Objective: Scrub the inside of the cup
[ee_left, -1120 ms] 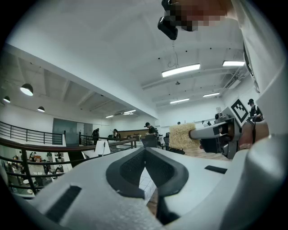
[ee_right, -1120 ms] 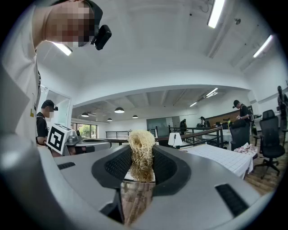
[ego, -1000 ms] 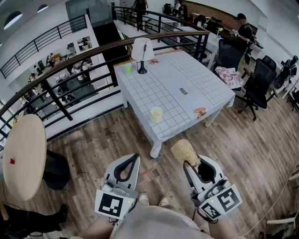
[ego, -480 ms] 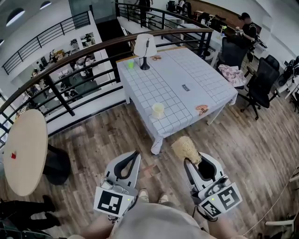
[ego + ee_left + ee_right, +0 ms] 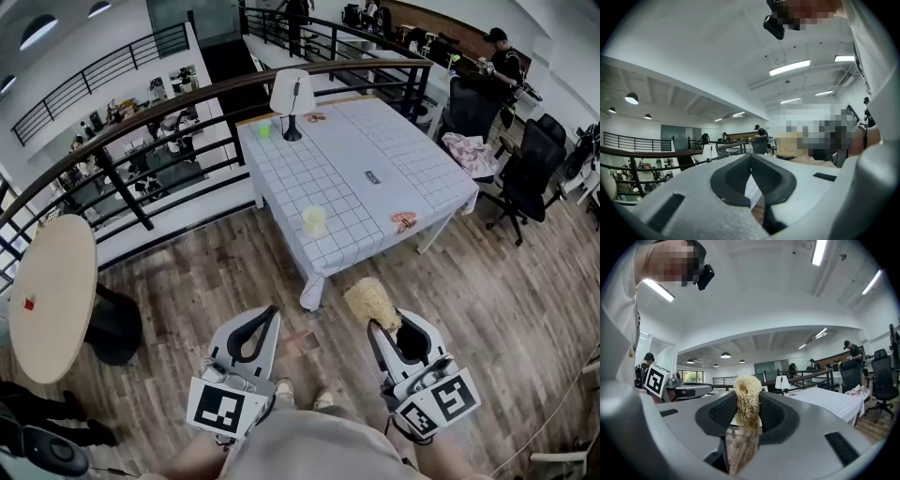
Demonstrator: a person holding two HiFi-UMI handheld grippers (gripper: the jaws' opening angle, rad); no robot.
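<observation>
Cup (image 5: 314, 221): standing upright near the closest edge of the white checked bench (image 5: 394, 159); nothing is touching it; both tongs are hanging well apart from it, over the wooden floor (image 5: 187, 281)
Right tongs (image 5: 380, 325): clamping a tuft of pale, stringy scrubber (image 5: 371, 302); the tuft is sticking out past the tips
Left tongs (image 5: 271, 314): sitting closed, carrying nothing
Progress: the scrubber is looking ready in the grip, yet scrubbing is not appearing to be under way; the bench is not yet being reached; what is remaining, by my reading, is stepping up, steadying the cup and working the scrubber round its inside
Head view alone: showing the cup and its place on the bench, plus both tongs side by side
Right gripper view alone: showing the pads pressing on the scrubber's lower part; the cup is not showing clearly there
Left gripper view alone: showing the pads meeting at the tips, with the hollow behind them lying bare
</observation>
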